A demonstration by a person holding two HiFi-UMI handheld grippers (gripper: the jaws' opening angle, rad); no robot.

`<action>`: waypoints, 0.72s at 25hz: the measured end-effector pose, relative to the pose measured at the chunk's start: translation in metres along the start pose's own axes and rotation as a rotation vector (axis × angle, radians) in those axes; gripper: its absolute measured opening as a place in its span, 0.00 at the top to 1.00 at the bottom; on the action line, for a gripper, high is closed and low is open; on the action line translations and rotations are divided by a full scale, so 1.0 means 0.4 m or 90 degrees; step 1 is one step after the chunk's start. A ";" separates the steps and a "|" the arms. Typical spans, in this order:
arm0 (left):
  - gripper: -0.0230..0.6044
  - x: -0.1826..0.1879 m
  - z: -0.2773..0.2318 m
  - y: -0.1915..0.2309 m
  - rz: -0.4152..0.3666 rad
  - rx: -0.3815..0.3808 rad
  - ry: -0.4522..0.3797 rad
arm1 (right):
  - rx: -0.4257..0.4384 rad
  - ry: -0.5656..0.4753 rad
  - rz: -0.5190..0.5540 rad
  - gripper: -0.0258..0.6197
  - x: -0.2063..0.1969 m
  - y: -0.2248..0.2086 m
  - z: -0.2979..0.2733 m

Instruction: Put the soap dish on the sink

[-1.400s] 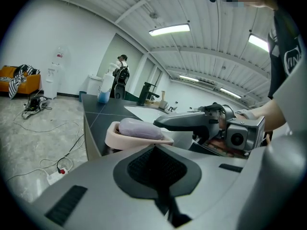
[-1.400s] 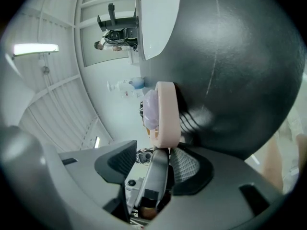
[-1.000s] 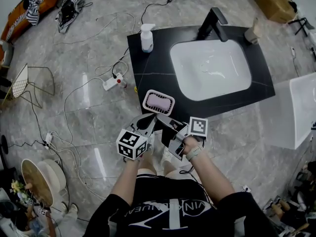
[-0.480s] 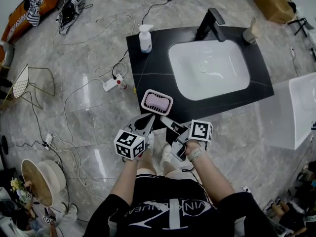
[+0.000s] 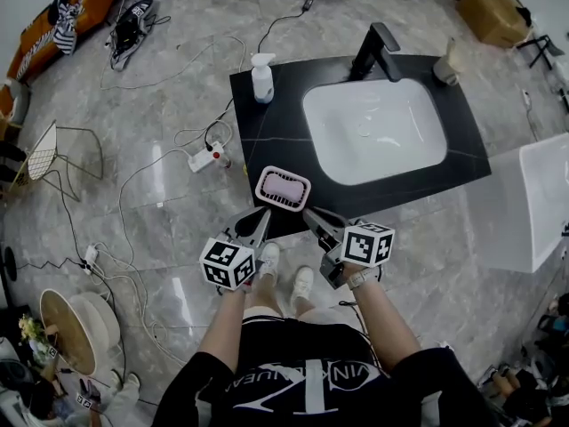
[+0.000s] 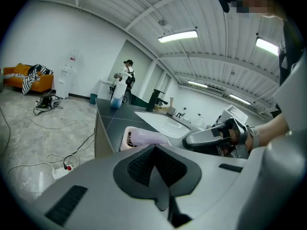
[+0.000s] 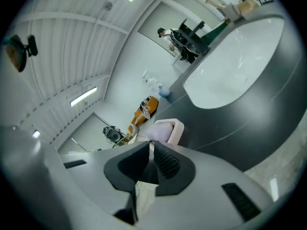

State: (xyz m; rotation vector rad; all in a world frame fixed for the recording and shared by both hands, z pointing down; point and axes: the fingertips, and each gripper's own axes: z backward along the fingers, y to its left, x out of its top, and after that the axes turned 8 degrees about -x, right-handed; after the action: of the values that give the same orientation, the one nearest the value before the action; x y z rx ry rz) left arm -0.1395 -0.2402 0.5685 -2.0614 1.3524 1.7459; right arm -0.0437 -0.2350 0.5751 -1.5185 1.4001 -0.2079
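Note:
The pink soap dish (image 5: 284, 189) with a pale bar in it rests on the front left corner of the black counter (image 5: 267, 132), beside the white sink basin (image 5: 373, 130). My left gripper (image 5: 262, 215) hovers just short of the dish, off the counter's front edge, its pads together. My right gripper (image 5: 313, 215) is a little to the right, also short of the dish; its jaws have just been closing and hold nothing. The dish (image 6: 144, 138) shows past the left gripper (image 6: 154, 147), and the dish (image 7: 168, 130) also shows beyond the right gripper (image 7: 151, 143).
A black faucet (image 5: 378, 47) stands behind the basin and a pump bottle (image 5: 262, 76) at the counter's back left corner. A power strip (image 5: 203, 157) and several cables lie on the marble floor to the left. A white unit (image 5: 533, 203) stands to the right.
The right gripper has drawn back and to the right from the dish, rolled over, and its jaws have gone from wide open to shut. The dish stays on the counter. The left gripper has hardly moved.

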 end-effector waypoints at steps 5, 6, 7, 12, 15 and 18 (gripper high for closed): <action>0.94 0.031 0.048 0.029 -0.003 0.031 -0.032 | -0.056 -0.042 0.171 0.89 0.037 0.005 0.031; 0.94 0.039 0.058 0.035 -0.005 0.038 -0.040 | -0.073 -0.049 0.213 0.89 0.045 0.004 0.036; 0.94 0.048 0.067 0.041 -0.008 0.045 -0.048 | -0.091 -0.056 0.255 0.89 0.055 0.002 0.042; 0.94 0.085 0.104 0.056 -0.024 0.066 -0.076 | -0.138 -0.111 0.394 0.89 0.104 0.016 0.075; 0.94 0.111 0.125 0.055 -0.032 0.077 -0.093 | -0.144 -0.138 0.416 0.89 0.128 0.036 0.096; 0.94 0.135 0.141 0.051 -0.039 0.085 -0.112 | -0.150 -0.153 0.431 0.89 0.148 0.052 0.116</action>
State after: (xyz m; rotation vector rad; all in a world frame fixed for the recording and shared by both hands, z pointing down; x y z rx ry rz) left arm -0.1981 -0.2476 0.5135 -1.8152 1.3014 1.7152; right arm -0.0062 -0.2545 0.5096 -1.1195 1.6930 0.5539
